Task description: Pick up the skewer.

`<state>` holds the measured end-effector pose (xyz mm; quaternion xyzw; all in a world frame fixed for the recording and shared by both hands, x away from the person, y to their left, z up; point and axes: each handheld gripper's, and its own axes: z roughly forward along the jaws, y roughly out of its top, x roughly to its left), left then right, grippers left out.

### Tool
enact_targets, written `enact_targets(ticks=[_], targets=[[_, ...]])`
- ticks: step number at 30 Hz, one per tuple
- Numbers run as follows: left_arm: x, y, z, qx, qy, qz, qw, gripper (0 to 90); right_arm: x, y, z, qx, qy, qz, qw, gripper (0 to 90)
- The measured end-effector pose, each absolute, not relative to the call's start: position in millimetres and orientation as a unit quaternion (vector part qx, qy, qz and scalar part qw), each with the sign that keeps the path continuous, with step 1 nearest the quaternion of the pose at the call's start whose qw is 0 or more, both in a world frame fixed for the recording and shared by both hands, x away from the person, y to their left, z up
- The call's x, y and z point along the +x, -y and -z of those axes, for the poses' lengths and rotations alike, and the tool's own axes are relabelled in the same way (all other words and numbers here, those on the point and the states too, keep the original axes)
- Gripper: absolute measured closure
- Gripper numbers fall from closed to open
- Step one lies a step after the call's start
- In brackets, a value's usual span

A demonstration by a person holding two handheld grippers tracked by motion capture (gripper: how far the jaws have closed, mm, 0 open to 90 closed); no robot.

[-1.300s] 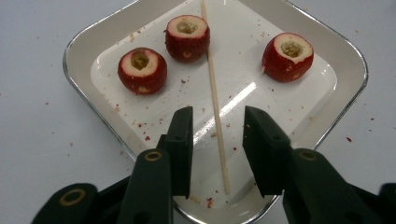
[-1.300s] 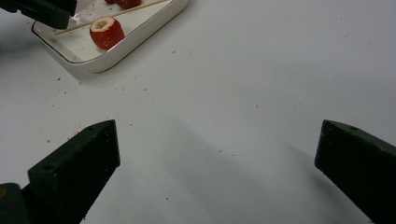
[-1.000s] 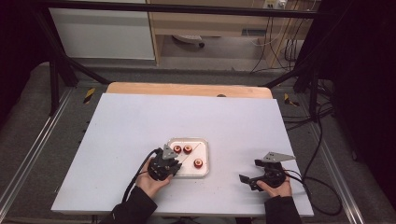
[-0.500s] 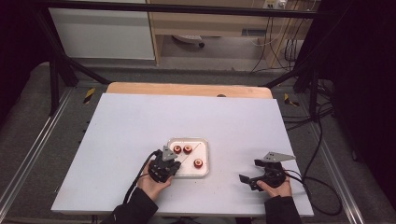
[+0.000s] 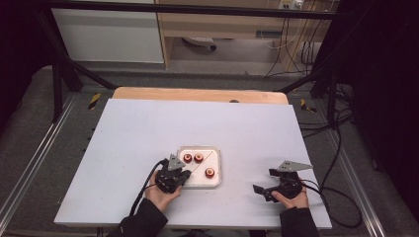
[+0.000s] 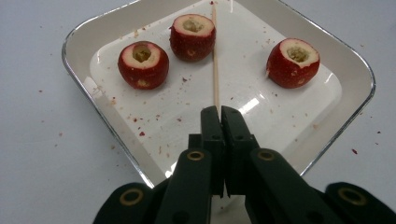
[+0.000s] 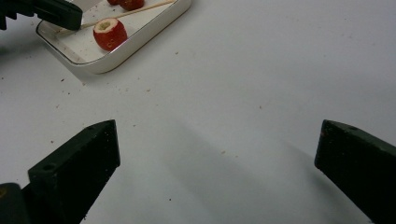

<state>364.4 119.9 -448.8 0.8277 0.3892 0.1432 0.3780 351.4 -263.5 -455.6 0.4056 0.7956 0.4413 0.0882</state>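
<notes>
Left gripper view: three cored fruits (image 6: 142,64), one skewer (image 6: 215,65) pinched by fingers (image 6: 210,122); right gripper (image 7: 215,154) wide

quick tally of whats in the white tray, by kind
red cored fruits: 3
wooden skewer: 1, its near end pinched in the left tool
total: 4, all in the tray

Bright overhead light on the table (image 5: 148,138), dark surroundings, soft shadows, slightly grainy pictures.
</notes>
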Motion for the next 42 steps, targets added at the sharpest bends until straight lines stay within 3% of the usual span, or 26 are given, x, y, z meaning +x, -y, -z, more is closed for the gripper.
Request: enact_targets(ticks=[27,42], targets=[[354,-128,423,0.834,-0.339,-0.132,0.415,88.6,350,254,450,0.386,-0.809,-0.432,0.105,0.4],[353,-128,411,0.852,-0.305,-0.119,0.410,88.6,349,224,441,0.342,-0.845,-0.382,0.150,0.6]])
